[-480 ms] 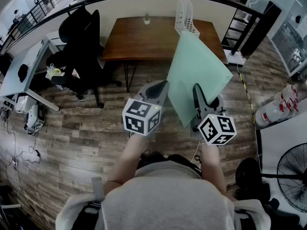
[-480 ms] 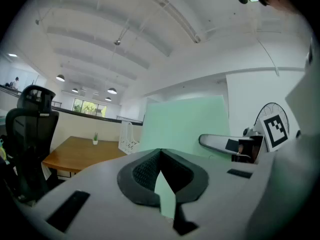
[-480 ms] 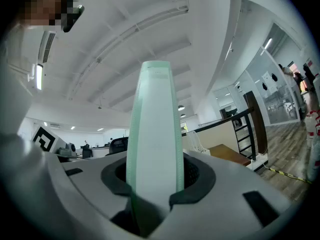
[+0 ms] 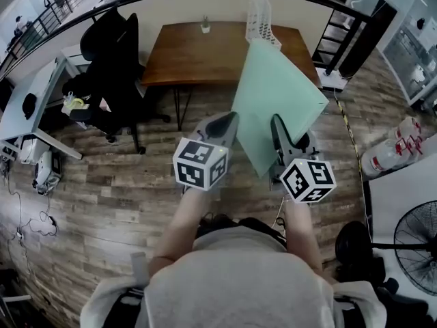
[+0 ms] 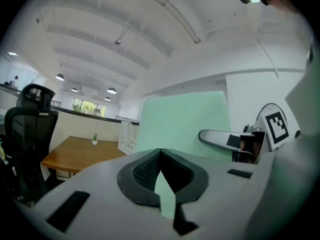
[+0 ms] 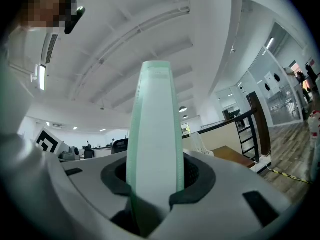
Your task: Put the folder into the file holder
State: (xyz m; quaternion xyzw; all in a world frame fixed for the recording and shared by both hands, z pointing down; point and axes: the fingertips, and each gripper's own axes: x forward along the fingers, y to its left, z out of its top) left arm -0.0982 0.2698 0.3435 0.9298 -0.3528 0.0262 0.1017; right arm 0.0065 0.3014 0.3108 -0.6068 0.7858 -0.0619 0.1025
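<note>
Since the earlier frame, the mint-green folder [image 4: 280,94] has been carried a little nearer the desk [image 4: 198,53], so that its upper corner is now seen just below the white mesh file holder [image 4: 261,20] in the head view; both tools have been shifted slightly along with it. The folder is held upright above the wooden floor, tilted with its top toward the desk, and has not yet been placed in the file holder, which stands at the desk's far right side. The right tool [image 4: 281,132] is clamped on the folder's lower edge; in the right gripper view the folder [image 6: 155,124] is seen edge-on, pinched between the jaws. The left tool [image 4: 222,123] is kept just beside the folder's left edge, its jaws brought together on nothing, with the folder [image 5: 185,124] visible beyond them.
</note>
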